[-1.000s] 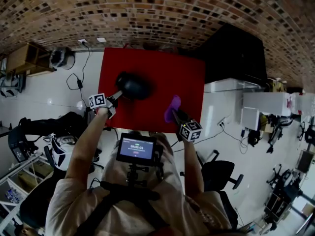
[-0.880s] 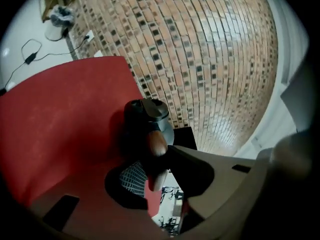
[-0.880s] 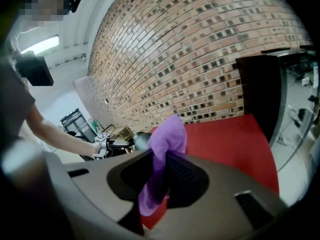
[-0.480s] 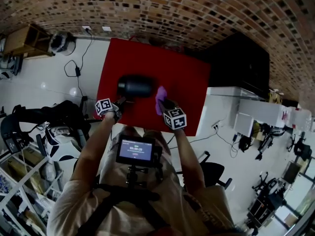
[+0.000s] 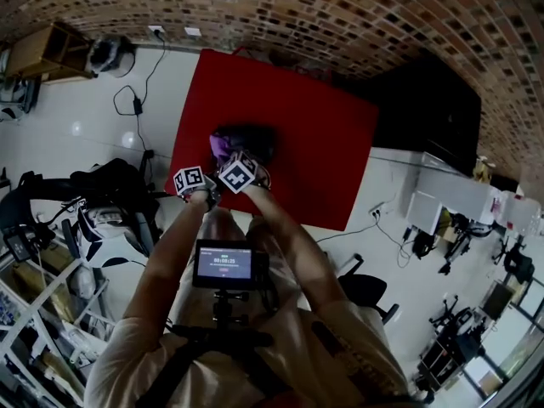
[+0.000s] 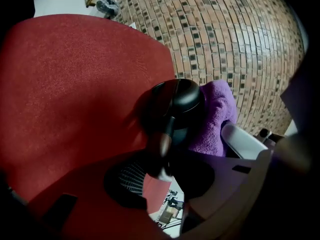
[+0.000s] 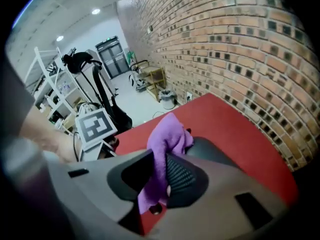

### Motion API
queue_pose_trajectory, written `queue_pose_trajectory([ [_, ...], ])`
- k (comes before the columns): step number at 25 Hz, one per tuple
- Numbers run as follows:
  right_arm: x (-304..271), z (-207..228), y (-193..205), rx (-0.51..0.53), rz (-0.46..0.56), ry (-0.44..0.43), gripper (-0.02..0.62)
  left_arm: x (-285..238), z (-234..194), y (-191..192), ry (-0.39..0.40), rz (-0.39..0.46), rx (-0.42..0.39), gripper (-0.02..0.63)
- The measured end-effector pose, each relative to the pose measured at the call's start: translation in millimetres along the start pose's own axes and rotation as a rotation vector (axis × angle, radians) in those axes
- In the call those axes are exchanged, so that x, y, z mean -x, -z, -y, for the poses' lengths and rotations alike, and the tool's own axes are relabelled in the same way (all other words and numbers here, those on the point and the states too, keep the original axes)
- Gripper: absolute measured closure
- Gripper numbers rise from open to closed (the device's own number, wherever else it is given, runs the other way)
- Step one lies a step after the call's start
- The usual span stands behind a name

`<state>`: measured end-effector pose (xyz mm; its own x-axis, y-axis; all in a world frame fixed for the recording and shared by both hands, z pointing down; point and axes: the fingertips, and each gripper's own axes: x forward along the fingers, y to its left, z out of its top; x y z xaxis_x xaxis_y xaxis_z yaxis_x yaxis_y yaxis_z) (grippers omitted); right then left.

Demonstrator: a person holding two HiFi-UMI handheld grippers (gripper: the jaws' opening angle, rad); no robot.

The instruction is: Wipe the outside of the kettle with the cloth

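Note:
A black kettle [image 5: 251,141] lies on the red table [image 5: 323,160]. In the left gripper view its rounded body [image 6: 179,98] fills the middle and its handle [image 6: 165,140] runs back between my jaws. My left gripper [image 6: 162,168] is shut on that handle. My right gripper [image 7: 160,180] is shut on the purple cloth [image 7: 169,133], which bunches up over the kettle's dark body [image 7: 212,150]. In the head view the cloth [image 5: 222,147] rests against the kettle's near left side, with both grippers' marker cubes side by side just below it.
The table's near edge [image 5: 280,221] runs just in front of the person. A brick wall [image 6: 235,39] stands behind the table. A shelf rack [image 5: 34,313] and a black bag [image 5: 93,189] are on the floor at the left, with cables [image 5: 136,100] nearby.
My right gripper has swung left across the table with the cloth, from the kettle's right side onto the kettle beside the left gripper. The left gripper has kept hold of the handle and sunk a little.

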<state>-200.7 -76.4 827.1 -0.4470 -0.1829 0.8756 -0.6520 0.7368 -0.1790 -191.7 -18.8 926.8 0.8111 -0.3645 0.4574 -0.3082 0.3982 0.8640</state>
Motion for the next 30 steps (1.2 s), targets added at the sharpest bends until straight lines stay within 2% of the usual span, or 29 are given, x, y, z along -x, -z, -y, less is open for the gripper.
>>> queue_pose_trajectory([
  [3,13,19,24,-0.077,0.047,0.044,0.503,-1,-4,3,0.001,-0.030,-0.012,0.477],
  [7,50,83,79,-0.325,0.129,0.135,0.502,-1,-12,5,0.004,-0.051,-0.017,0.477],
  [10,72,131,119,-0.458,0.081,0.253,0.505,1,-12,5,-0.022,-0.061,-0.057,0.472],
  [12,82,153,133,-0.519,0.060,0.310,0.506,1,-16,8,-0.028,-0.058,-0.052,0.471],
  [14,87,143,106,-0.511,0.105,0.266,0.506,0,-21,10,-0.050,-0.069,-0.045,0.469],
  [17,70,85,26,-0.336,0.144,0.101,0.506,-4,-37,15,-0.103,-0.091,-0.020,0.468],
  [19,43,45,-11,-0.244,0.117,-0.008,0.506,-6,-50,21,-0.149,-0.114,-0.013,0.465],
  [21,10,25,-21,-0.207,0.052,-0.062,0.506,-9,-53,25,-0.162,-0.131,-0.008,0.465],
  [23,-7,28,-16,-0.190,-0.003,-0.052,0.506,-11,-52,26,-0.153,-0.131,-0.004,0.465],
  [26,5,71,13,-0.246,-0.071,0.038,0.508,-11,-53,23,-0.146,-0.141,-0.014,0.466],
  [27,13,91,35,-0.299,-0.111,0.071,0.508,-10,-53,23,-0.144,-0.146,-0.016,0.466],
  [29,29,121,87,-0.465,-0.203,0.078,0.508,-10,-53,25,-0.140,-0.154,-0.021,0.468],
  [30,36,139,107,-0.515,-0.225,0.093,0.509,-10,-53,25,-0.138,-0.154,-0.023,0.468],
])
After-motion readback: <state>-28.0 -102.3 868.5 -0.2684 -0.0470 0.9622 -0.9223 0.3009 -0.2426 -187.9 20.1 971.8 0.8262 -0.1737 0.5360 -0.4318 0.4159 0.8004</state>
